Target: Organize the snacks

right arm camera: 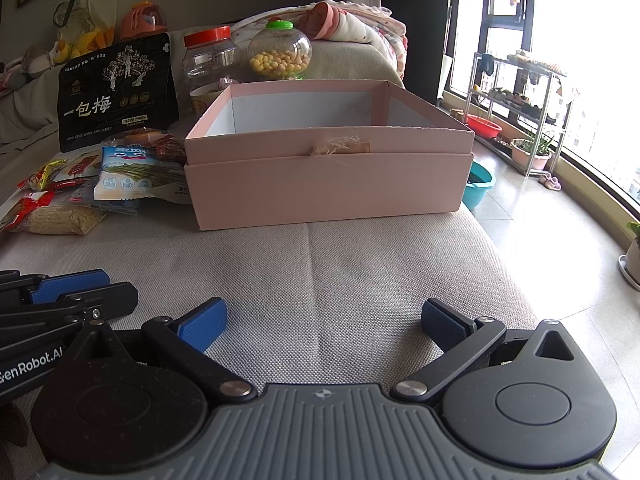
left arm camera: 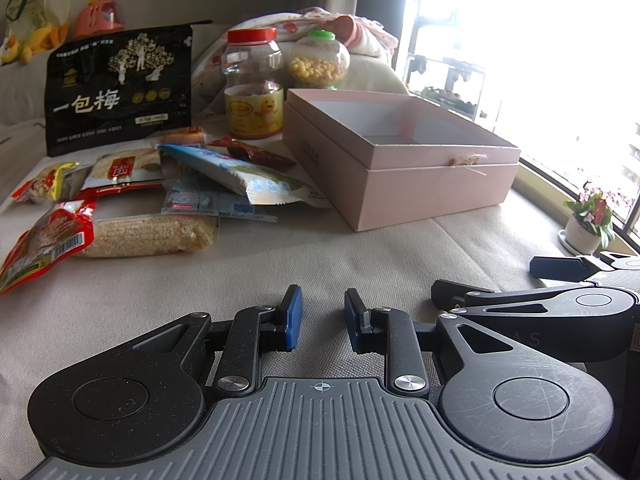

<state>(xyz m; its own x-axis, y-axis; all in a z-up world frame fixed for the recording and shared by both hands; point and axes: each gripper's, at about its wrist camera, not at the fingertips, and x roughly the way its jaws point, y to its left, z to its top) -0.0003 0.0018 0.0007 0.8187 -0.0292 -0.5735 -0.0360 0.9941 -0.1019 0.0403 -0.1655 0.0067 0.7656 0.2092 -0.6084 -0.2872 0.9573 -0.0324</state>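
Snack packets heaped at sofa cushion's left edge, beside empty pink box; left gripper nearer, narrowly parted, empty; right gripper wide apart, empty, facing box.

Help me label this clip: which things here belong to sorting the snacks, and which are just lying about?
For the job: pink box, black plum bag, red-lid jar, green-lid jar, flat snack packets.

Lying about: blanket, plush toys, flower pot, metal shelf.
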